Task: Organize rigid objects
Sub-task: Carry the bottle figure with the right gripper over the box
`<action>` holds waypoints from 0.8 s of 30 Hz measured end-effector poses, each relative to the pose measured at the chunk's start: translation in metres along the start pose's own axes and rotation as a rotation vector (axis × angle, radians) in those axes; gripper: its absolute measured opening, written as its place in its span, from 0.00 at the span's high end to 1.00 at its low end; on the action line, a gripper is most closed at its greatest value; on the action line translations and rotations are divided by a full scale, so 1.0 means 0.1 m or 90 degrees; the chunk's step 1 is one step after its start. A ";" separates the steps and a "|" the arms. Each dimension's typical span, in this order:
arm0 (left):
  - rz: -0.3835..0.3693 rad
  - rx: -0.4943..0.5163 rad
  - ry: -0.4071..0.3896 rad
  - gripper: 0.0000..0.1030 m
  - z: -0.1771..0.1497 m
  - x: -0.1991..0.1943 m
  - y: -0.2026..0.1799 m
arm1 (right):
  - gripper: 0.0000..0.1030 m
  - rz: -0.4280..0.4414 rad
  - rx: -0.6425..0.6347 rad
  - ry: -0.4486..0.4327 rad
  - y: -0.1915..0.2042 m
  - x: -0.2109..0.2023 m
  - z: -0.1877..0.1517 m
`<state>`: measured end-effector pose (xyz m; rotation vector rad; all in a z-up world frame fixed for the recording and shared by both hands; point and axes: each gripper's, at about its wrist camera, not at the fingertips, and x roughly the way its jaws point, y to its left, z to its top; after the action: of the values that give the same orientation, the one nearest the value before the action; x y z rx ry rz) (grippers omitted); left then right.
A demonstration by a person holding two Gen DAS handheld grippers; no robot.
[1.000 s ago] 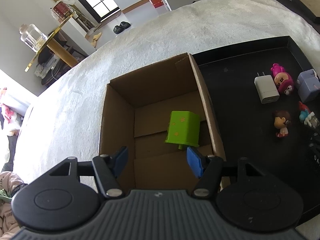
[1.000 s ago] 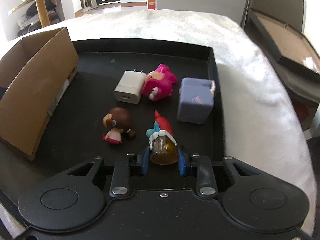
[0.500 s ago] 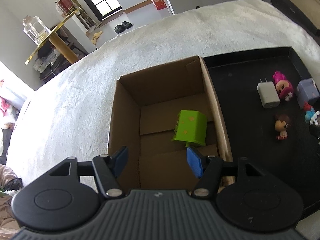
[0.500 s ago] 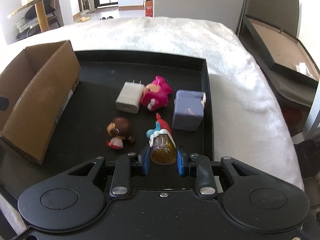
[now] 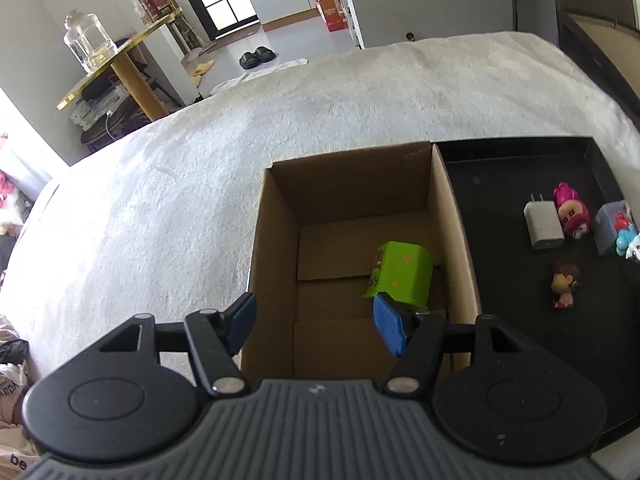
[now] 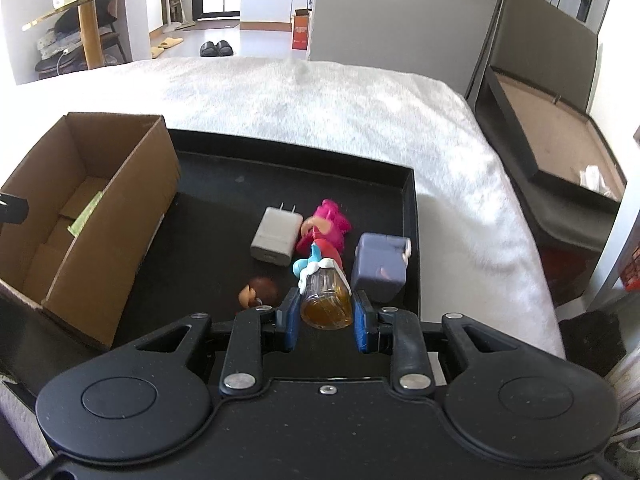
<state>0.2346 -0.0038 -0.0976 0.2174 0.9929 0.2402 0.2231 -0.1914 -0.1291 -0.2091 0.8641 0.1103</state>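
Right gripper is clamped on a small amber glass bottle with a red and blue figure cap, held above the black rectangular tray. On the tray lie a white wall charger, a pink-haired doll, a lavender cube and a brown-haired doll. Beside the tray stands the open brown cardboard box; inside it lies a green plastic cube-shaped toy. Left gripper hovers above the box, pointing steeply down, its blue pads apart with nothing between them.
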 end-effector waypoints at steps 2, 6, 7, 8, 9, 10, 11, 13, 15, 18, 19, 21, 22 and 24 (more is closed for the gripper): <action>-0.006 -0.006 -0.007 0.38 0.02 -0.02 0.04 | 0.74 -0.005 -0.003 -0.006 0.02 -0.03 0.05; -0.016 -0.018 -0.012 0.38 0.04 -0.02 0.13 | 0.74 -0.009 -0.012 -0.015 0.10 -0.08 0.15; -0.017 -0.020 -0.012 0.38 0.05 -0.01 0.14 | 0.74 -0.008 -0.012 -0.016 0.12 -0.09 0.17; -0.018 -0.021 -0.012 0.38 0.05 0.00 0.16 | 0.74 -0.008 -0.014 -0.018 0.14 -0.10 0.20; -0.018 -0.024 -0.011 0.38 0.05 0.01 0.18 | 0.74 -0.007 -0.015 -0.019 0.16 -0.10 0.22; -0.020 -0.028 -0.010 0.38 0.04 0.03 0.20 | 0.74 -0.006 -0.018 -0.020 0.19 -0.10 0.25; -0.022 -0.032 -0.008 0.38 0.04 0.04 0.22 | 0.74 -0.006 -0.021 -0.021 0.21 -0.11 0.27; -0.027 -0.037 -0.008 0.38 0.04 0.05 0.25 | 0.74 -0.006 -0.027 -0.026 0.27 -0.13 0.32; -0.028 -0.042 -0.009 0.38 0.04 0.06 0.28 | 0.74 -0.003 -0.031 -0.029 0.32 -0.14 0.36; -0.031 -0.056 -0.006 0.38 0.03 0.09 0.36 | 0.74 0.001 -0.039 -0.034 0.41 -0.15 0.43; -0.031 -0.060 -0.005 0.38 0.02 0.11 0.39 | 0.74 0.002 -0.045 -0.036 0.44 -0.16 0.46; -0.031 -0.070 -0.003 0.38 0.02 0.14 0.45 | 0.74 0.004 -0.054 -0.040 0.51 -0.16 0.50; -0.033 -0.075 -0.003 0.38 0.01 0.16 0.48 | 0.74 0.004 -0.058 -0.041 0.56 -0.18 0.52; -0.038 -0.087 0.000 0.37 0.01 0.20 0.54 | 0.74 0.004 -0.065 -0.044 0.62 -0.18 0.57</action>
<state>0.2404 0.0535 -0.0977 0.0626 0.9770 0.2524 0.2427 -0.1186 -0.0877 -0.2962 0.7917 0.1670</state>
